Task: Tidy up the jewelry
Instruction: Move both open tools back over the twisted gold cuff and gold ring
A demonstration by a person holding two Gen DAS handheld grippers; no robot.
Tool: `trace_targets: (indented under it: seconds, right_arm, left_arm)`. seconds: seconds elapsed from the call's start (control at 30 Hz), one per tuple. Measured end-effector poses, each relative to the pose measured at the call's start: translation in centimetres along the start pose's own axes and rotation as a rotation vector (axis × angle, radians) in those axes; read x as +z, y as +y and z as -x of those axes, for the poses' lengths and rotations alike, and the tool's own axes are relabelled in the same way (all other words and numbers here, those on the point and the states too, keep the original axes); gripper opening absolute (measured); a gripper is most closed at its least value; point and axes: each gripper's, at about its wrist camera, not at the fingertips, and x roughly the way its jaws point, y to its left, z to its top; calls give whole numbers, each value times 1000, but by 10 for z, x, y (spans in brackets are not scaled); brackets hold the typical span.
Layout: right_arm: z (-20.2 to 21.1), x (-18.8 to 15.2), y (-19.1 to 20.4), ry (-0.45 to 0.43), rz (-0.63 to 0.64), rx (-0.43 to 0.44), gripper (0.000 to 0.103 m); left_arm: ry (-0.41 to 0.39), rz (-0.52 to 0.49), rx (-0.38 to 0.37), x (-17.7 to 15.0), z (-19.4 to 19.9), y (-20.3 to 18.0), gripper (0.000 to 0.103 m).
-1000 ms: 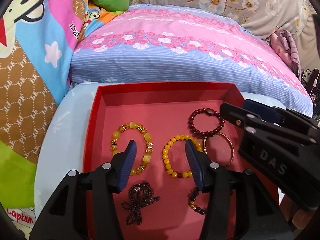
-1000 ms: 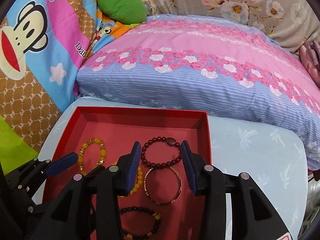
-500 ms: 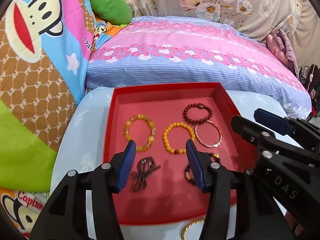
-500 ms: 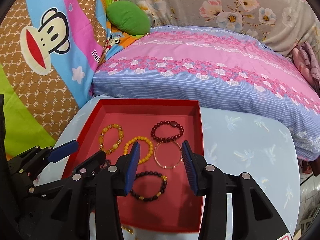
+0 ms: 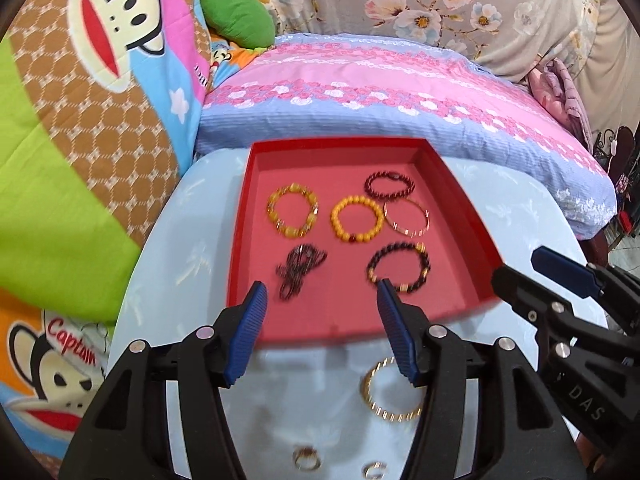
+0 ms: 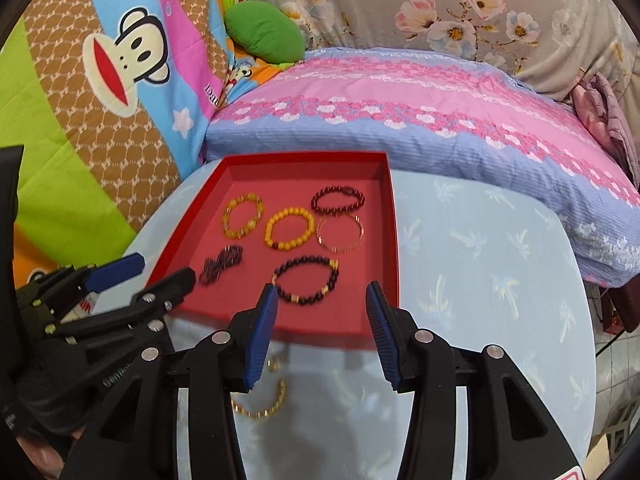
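Bangle point(image 5: 390, 390) seemingly just beneath left tool point(image 5: 320, 300)

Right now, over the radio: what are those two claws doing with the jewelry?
Left claw and right claw both opening, nothing between them. Six pieces lie in red tray. Gold bangle and two rings outside on table. Nothing in the way.

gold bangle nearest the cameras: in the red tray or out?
Out. The gold bangle lies on the pale blue tabletop, in front of the red tray's near edge, apart from it.
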Motion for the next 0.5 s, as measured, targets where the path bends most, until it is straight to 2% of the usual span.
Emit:
trace_targets:
  seconds: [0.2,0.33,0.5]
  right_arm:
    - [-3,-40,-1,59,-21,28,46]
    - [-8,-66,6,88,-7,24,59]
    - [-16,-86,19,119,7,33,63]
  left_arm:
    - [21,26,21,-38,8,15,55]
    - [27,41,30,-63,13,24,63]
    - [44,33,68,-95,18,32,66]
